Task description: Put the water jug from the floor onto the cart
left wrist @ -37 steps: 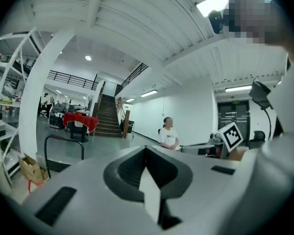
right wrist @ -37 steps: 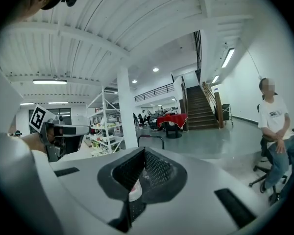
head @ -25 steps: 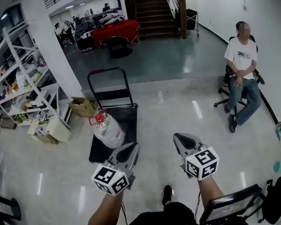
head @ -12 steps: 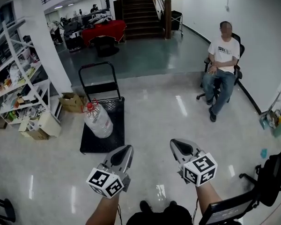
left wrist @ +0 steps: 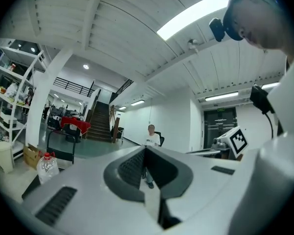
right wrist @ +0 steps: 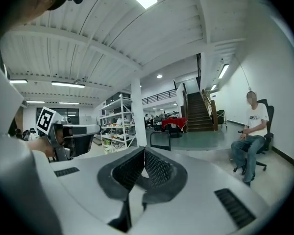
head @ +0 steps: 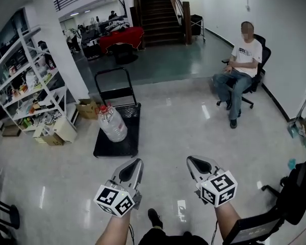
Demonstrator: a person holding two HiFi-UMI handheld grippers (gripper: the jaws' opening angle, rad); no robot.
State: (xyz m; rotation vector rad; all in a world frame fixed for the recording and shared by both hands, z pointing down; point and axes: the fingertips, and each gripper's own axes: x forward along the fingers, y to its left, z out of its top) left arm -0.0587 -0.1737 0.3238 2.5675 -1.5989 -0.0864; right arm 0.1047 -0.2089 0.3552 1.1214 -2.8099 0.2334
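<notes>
Nearest, the left hand-held gripper [head: 136,163] and the right hand-held gripper [head: 192,161] are both clenched with nothing between their jaws, held out level side by side over bare floor [head: 168,126]. Beyond them, well apart now, the water jug [head: 112,124] stands cap-up on the deck of the cart [head: 117,149], at the end near its push handle. A second ago the left gripper was just beside the jug; since then the cart has dropped back in the head view, so the wearer has backed away. With the jug off the floor and both grippers empty, the task looks finished. Farther off, a person [head: 240,60] sits on an office chair.
</notes>
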